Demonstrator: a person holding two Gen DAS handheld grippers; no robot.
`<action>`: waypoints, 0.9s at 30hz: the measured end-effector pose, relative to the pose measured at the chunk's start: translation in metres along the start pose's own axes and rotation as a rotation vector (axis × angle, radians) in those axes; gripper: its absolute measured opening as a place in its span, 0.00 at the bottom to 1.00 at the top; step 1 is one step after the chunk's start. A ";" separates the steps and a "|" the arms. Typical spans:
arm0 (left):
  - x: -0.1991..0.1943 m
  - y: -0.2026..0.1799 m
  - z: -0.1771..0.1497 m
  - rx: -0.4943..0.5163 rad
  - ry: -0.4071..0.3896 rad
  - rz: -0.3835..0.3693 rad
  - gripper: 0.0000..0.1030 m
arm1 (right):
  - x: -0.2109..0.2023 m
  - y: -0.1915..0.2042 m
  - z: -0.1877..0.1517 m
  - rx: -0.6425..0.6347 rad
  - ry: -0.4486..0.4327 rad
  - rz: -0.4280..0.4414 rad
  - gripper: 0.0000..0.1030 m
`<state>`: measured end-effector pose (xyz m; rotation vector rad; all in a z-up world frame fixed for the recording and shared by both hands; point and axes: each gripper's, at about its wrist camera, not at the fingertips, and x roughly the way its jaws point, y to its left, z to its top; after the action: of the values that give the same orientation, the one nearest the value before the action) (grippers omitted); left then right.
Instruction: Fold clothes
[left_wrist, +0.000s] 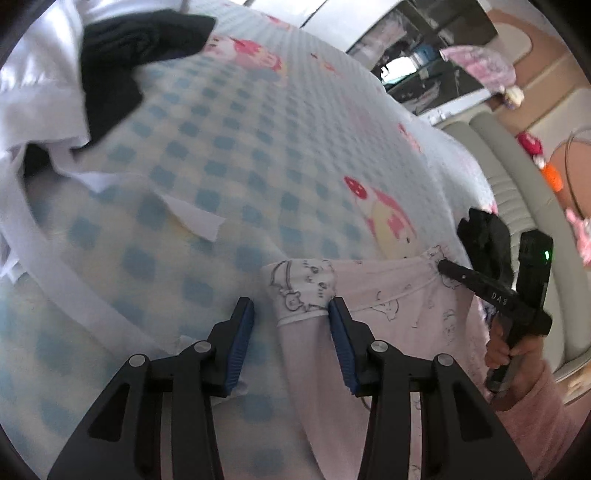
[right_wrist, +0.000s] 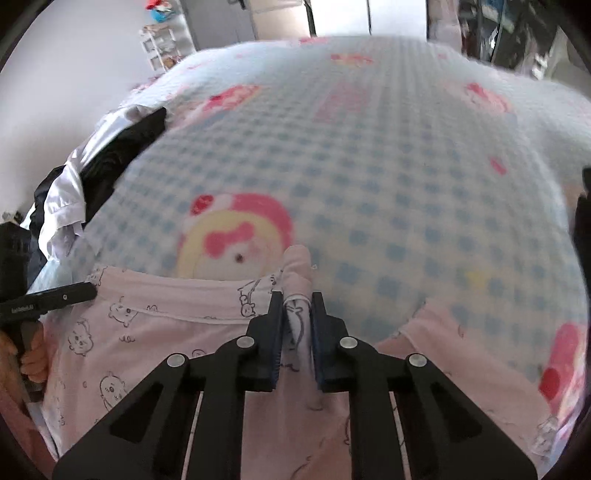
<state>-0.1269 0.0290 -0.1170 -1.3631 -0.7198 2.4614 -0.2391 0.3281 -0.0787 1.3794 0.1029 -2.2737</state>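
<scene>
While the pale pink cotton garment printed with small outlined cartoon animals (right_wrist: 155, 332) lies spread near the front edge of the bed (right_wrist: 369, 184), on its blue-and-white checked blanket with pink cartoon figures, you hold a gripper over each of its upper corners. Your right gripper (right_wrist: 297, 306) has its jaws clenched on a bunched fold of the pink cloth, a tuft of which stands up just beyond the fingertips. Your left gripper (left_wrist: 291, 314) has its jaws released and half spread: the printed cuff of a sleeve (left_wrist: 303, 288) sits between them, touching the right blue pad (left_wrist: 341, 350) while the left pad stands apart from it, so nothing is held there yet. To do this step well, judged from how things lie, lower the left jaws until both pads straddle the cuff's hem, then close fully on it before you lift. Keep the right grip firm and the cloth between the two grippers lightly taut, so the fold line runs straight. Lift both corners together and evenly; a one-sided pull would likely drag the body askew or wrinkle the blanket beneath. A heap of white and black clothes (left_wrist: 74, 74) lies well apart at the bed's far left and should not interfere.
</scene>
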 end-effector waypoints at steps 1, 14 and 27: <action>0.000 -0.005 0.000 0.022 -0.001 0.008 0.24 | 0.007 -0.002 -0.003 0.006 0.033 0.017 0.18; -0.051 -0.014 0.042 0.137 -0.095 0.148 0.08 | -0.019 0.023 0.029 -0.039 -0.164 -0.012 0.09; -0.084 -0.004 -0.002 -0.022 -0.178 0.111 0.51 | -0.017 0.015 0.029 0.122 -0.280 0.014 0.54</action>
<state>-0.0798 -0.0031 -0.0545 -1.2334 -0.7300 2.6961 -0.2496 0.3118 -0.0472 1.0991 -0.1381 -2.4701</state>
